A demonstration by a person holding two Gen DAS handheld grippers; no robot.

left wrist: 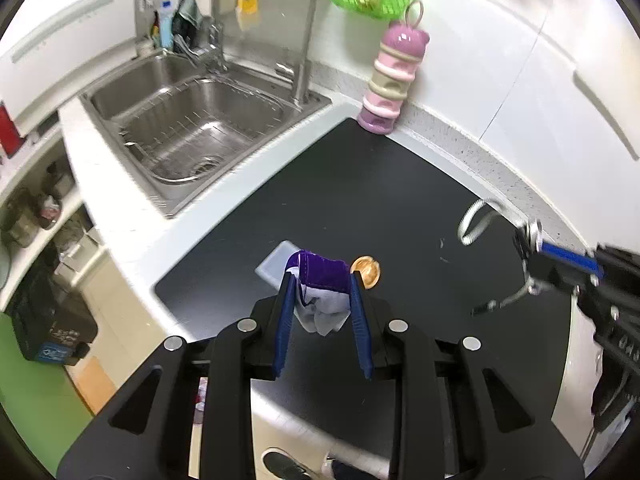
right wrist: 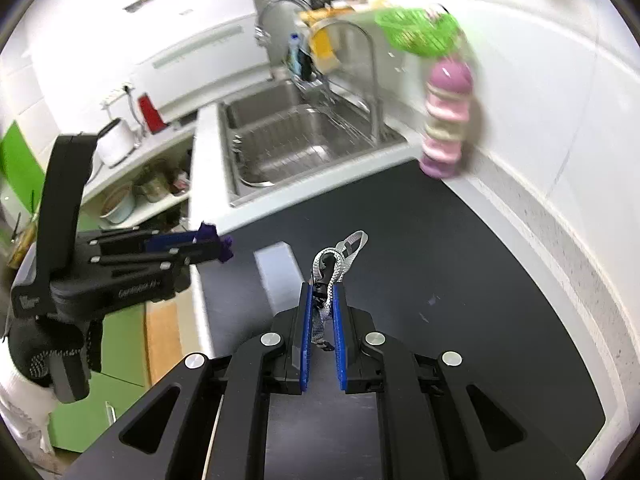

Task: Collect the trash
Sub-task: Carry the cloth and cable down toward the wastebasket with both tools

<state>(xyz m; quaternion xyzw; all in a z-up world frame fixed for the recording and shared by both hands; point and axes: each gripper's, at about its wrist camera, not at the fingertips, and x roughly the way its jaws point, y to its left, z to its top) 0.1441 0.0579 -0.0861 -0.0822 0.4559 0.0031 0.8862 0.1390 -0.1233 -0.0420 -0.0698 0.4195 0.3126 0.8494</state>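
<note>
In my left wrist view, the left tongs [left wrist: 322, 280] sit low in the centre of the frame, clenched on a purple and white wrapper [left wrist: 322, 286] that hangs bunched between the blue pads, lifted above the dark worktop [left wrist: 380, 184]. Just beyond the wrapper, a pale flat lid [left wrist: 272, 266] lies on the worktop to its left and a small golden cap [left wrist: 366, 271] to its right. At the right edge of that frame I see the right tongs [left wrist: 532, 248] carrying a grey cord loop [left wrist: 478, 220]. In my right wrist view, the right tongs [right wrist: 322, 292] are at lower centre, clamped on that same grey cord loop [right wrist: 340, 258], which sticks up past the fingertips above the worktop. The left tongs [right wrist: 212, 242] show at the left of this frame with a scrap of purple at their tips. A steel sink [left wrist: 188, 136] fills the upper left of the left view, and a pink stacked container [left wrist: 390, 80] stands at the worktop's far corner, against the wall.
</note>
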